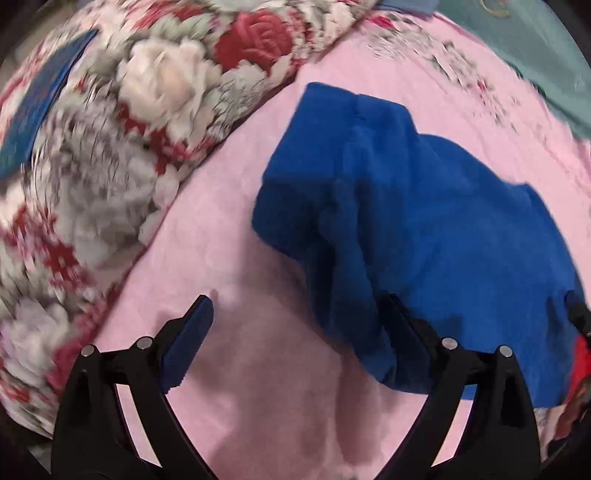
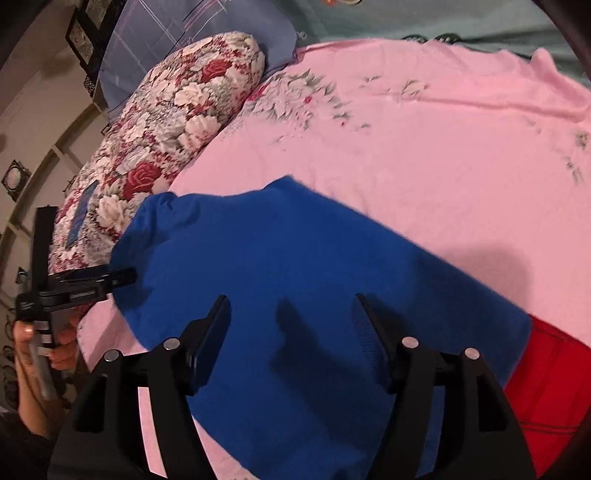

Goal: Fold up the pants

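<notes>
The blue pants (image 1: 424,221) lie bunched and partly folded on the pink bedsheet (image 1: 236,221). My left gripper (image 1: 299,306) is open, with its right finger under the pants' near edge and its left finger over bare sheet. In the right wrist view the pants (image 2: 295,266) spread wide under my right gripper (image 2: 291,310), which is open just above the cloth. The left gripper (image 2: 114,277) shows there at the pants' left edge, held by a hand.
A rolled floral quilt (image 1: 122,147) (image 2: 177,122) lies along the left of the bed. A red cloth (image 2: 550,373) sits at the right of the pants. A blue-grey pillow (image 2: 192,33) and a teal cover (image 1: 528,48) lie at the far end.
</notes>
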Demonstrator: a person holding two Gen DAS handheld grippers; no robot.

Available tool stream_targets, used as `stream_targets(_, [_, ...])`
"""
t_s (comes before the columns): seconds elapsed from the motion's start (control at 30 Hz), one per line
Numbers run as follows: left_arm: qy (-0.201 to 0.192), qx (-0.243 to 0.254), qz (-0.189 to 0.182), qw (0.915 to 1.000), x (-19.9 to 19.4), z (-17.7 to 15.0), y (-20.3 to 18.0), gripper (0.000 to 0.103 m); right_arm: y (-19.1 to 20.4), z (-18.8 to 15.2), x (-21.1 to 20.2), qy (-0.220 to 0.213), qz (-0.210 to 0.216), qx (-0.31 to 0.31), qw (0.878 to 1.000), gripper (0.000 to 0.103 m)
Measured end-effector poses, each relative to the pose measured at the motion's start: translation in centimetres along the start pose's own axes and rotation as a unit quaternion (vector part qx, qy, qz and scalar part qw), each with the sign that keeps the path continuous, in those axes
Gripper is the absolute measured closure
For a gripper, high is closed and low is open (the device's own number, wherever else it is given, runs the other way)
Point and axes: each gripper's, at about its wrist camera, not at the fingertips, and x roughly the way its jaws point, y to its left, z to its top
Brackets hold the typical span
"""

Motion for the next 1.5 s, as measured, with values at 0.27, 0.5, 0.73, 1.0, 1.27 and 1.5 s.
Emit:
stream_targets(0.27, [-0.045, 0.046, 0.021, 0.9977, -3.5, -0.9, 0.1, 0.010, -2.2, 0.5, -0.9, -0.025, -0.029, 0.039, 0.999, 0.035])
stream_targets(0.5, [-0.025, 0.027, -0.042, 0.9984, -3.8, -0.8, 0.9, 0.012, -1.6, 0.4, -0.9, -0.028, -0.040, 0.016, 0.999, 0.033])
stream_targets(0.73, [0.071, -0.021, -0.211, 0.9746, -0.4, 0.9, 1.3, 0.035, -2.5, 0.7, -2.0, -0.046, -0.054, 0.023, 0.997, 0.032])
stream_targets(1.0, [0.036, -0.043, -0.217, 0.9746, -1.5, 3.0, 2.0, 0.050, -3.2, 0.7, -2.5, -0.061, -0.045, 0.033, 0.997, 0.032])
stream_targets(1.27, [0.025, -0.037, -0.240, 0.9697, -1.3, 4.6, -0.1, 0.051, -2.5, 0.5, -1.9, -0.047, -0.054, 0.014, 0.997, 0.032])
stream_targets(1.5, [0.011, -0.042, -0.215, 0.9756, 0.3, 5.1, -0.5, 0.094, -2.4, 0.5, -2.3, -0.055, -0.056, 0.011, 0.997, 0.032])
